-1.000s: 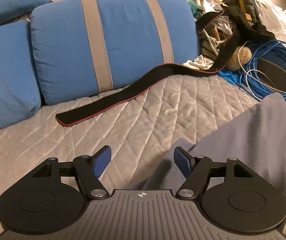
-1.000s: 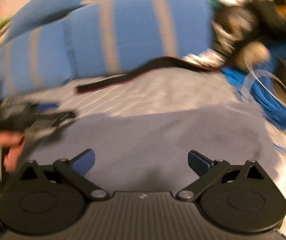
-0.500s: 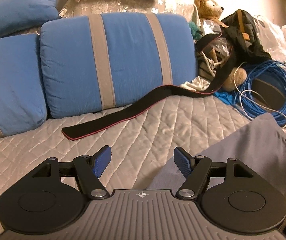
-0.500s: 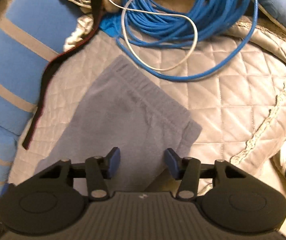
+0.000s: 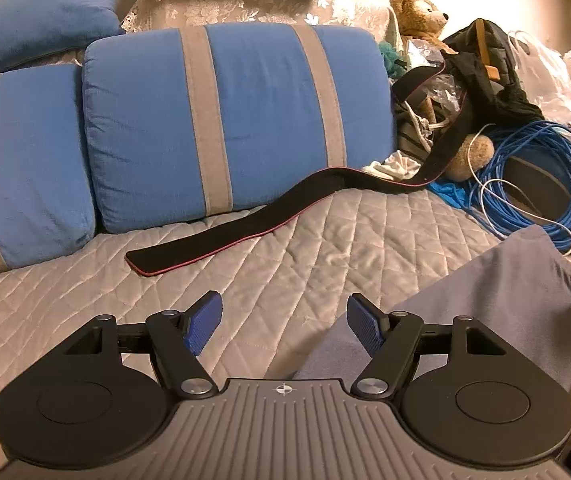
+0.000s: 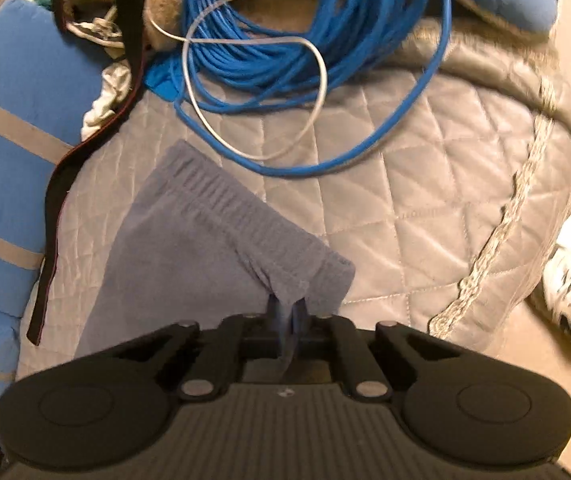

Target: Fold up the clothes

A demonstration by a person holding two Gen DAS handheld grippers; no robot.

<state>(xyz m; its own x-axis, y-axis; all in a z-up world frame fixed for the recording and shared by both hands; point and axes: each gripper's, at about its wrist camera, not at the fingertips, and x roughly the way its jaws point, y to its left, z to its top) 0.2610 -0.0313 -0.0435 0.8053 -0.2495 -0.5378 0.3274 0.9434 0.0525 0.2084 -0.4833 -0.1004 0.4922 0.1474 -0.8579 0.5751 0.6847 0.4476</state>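
The right claw [image 6: 286, 316] is clamped on the near edge of the grey garment [image 6: 189, 248], which lies on the quilted bed [image 6: 405, 184]; the left claw [image 5: 283, 322] hovers open just left of it; beyond lie one blue cable coil [image 6: 285, 40], one black strap [image 5: 245, 224], two striped cushions [image 5: 237, 120].
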